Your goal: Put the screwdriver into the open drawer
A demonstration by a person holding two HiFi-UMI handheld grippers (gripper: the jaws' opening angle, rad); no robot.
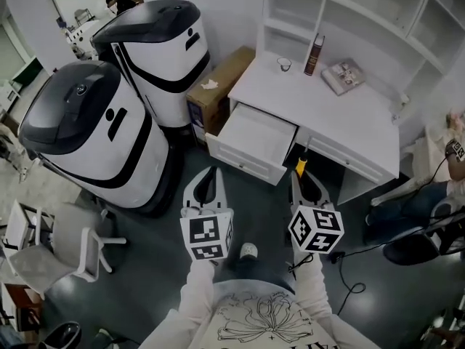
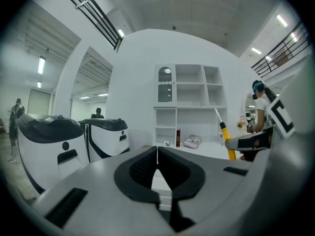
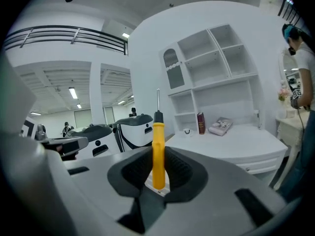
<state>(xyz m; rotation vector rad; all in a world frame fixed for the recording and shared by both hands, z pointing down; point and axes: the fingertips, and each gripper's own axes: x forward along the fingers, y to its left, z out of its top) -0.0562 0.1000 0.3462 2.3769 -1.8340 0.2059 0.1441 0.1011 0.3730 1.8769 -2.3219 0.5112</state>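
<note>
The right gripper [image 3: 158,150] clamps the screwdriver [image 3: 158,132] by its smooth yellow handle with ribbed black pads [image 3: 137,169]; overhead only a yellow bit peeks out. The left gripper [image 2: 157,150] is pinched shut, empty.

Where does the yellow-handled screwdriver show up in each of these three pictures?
Head view: the yellow-handled screwdriver is at lower centre, held in the right gripper.
Left gripper view: far right, upright.
Right gripper view: dead centre, between the jaws.
Shared landmark: the dark red bottle on the white desk.
</note>
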